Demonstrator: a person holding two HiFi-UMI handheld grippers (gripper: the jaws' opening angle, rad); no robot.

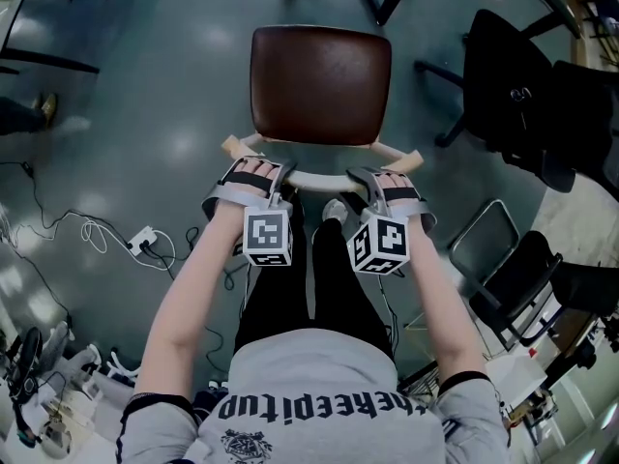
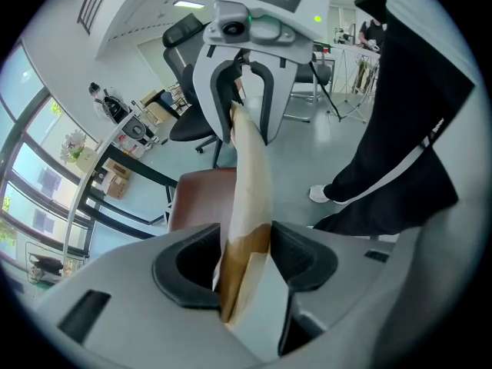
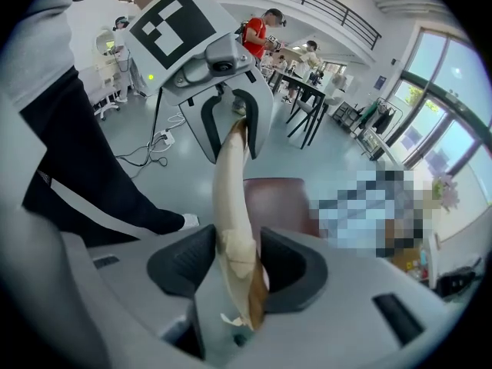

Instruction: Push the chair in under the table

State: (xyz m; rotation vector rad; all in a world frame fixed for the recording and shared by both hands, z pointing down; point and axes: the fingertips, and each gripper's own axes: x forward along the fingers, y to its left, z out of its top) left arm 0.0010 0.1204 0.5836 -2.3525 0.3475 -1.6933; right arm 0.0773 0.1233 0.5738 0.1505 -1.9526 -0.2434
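The chair (image 1: pixel 321 83) stands in the upper middle of the head view. Its brown seat (image 1: pixel 321 66) faces the top of the frame, and its pale curved backrest (image 1: pixel 319 175) is nearest the person, running left to right. The left gripper (image 1: pixel 263 184) pinches the backrest's left part and the right gripper (image 1: pixel 370 188) its right part. In each gripper view the wood sits clamped edge-on between the jaws.
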